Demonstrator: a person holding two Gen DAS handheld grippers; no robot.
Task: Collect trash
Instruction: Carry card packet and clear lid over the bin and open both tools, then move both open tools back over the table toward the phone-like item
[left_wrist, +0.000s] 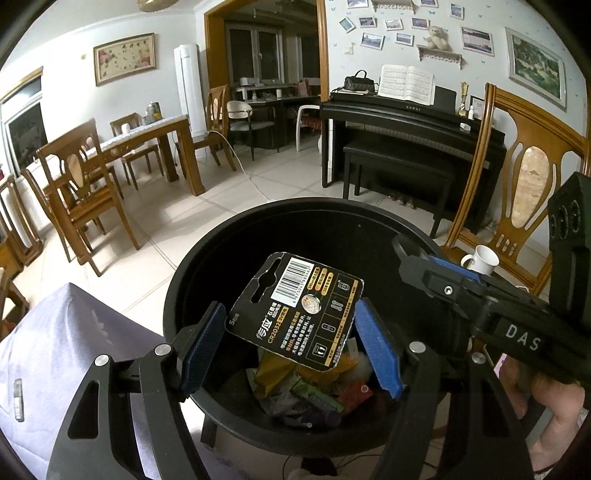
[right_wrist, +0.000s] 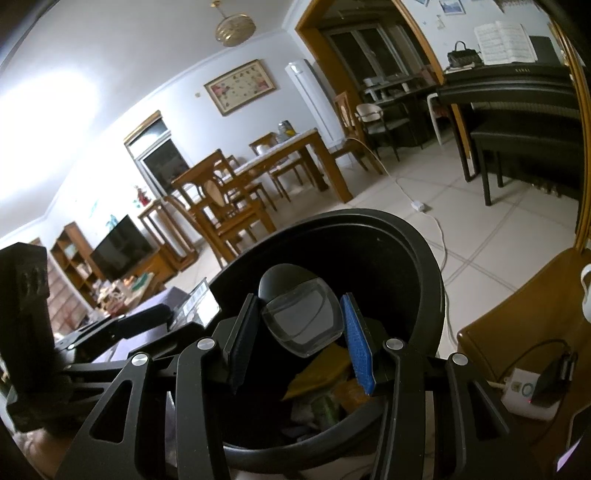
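A black round trash bin (left_wrist: 207, 266) holds several wrappers (left_wrist: 310, 391). My left gripper (left_wrist: 291, 347) is over the bin's mouth with its blue pads spread apart, and a black CR2032 battery card (left_wrist: 299, 310) hangs between them, apart from the left pad and touching the right pad's tip. My right gripper (right_wrist: 299, 343) is also over the bin (right_wrist: 413, 266), its pads apart with a clear plastic blister shell (right_wrist: 303, 321) between them. The right gripper also shows in the left wrist view (left_wrist: 436, 269).
A lilac cloth (left_wrist: 66, 354) covers the surface to the left of the bin. A wooden chair (left_wrist: 524, 184) with a white mug (left_wrist: 484, 260) stands to the right. A black piano (left_wrist: 406, 125) and a dining set (left_wrist: 122, 155) stand beyond on the tiled floor.
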